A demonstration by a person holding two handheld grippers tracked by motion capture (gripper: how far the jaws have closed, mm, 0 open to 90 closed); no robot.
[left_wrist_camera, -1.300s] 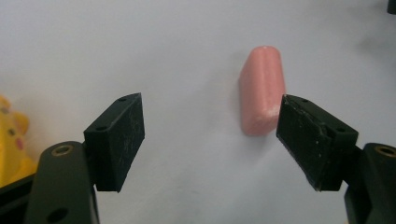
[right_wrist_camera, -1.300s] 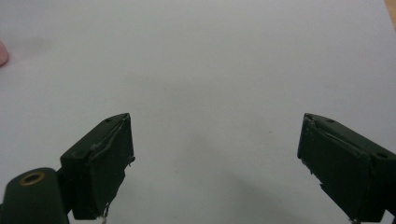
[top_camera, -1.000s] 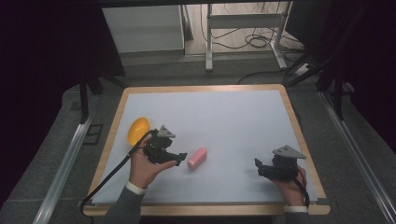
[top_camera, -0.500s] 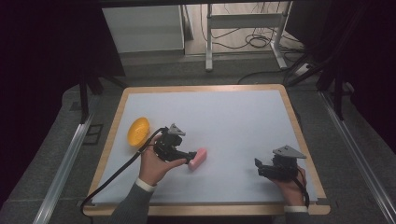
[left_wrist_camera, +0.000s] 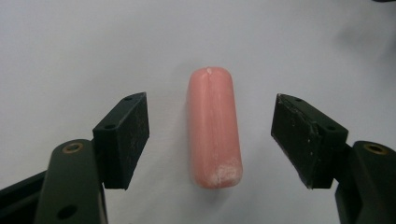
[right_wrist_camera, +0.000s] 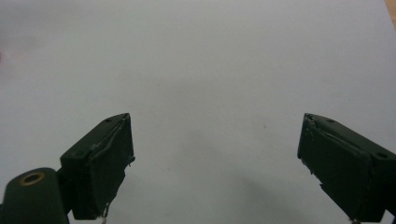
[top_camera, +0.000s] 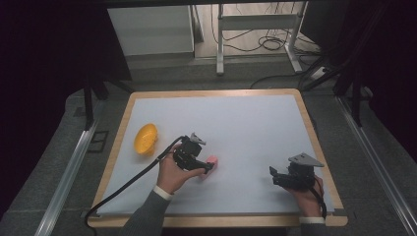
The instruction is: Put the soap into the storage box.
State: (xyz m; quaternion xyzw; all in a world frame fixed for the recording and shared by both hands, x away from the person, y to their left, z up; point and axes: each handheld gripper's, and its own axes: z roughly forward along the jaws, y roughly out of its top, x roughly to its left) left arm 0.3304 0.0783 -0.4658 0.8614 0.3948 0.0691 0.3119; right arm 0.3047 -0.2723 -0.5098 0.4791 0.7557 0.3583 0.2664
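Note:
A pink sausage-shaped piece lies flat on the white table top, left of the middle near the front. My left gripper is lowered over it, one black jaw on each side of the pink piece. Its jaws have just been closing, but a clear gap remains on both sides, so the left gripper is open. My right gripper rests near the front right of the table. Its jaws stand wide apart over bare white surface, so the right gripper is open too.
A yellow bowl-like object sits near the table's left edge, behind the left hand. The wooden rim frames the white top. A black cable trails from the left gripper off the front edge.
The left hand has moved right and slightly down, from beside the yellow object to the pink piece, which now lies between its jaws. The right hand has stayed put.

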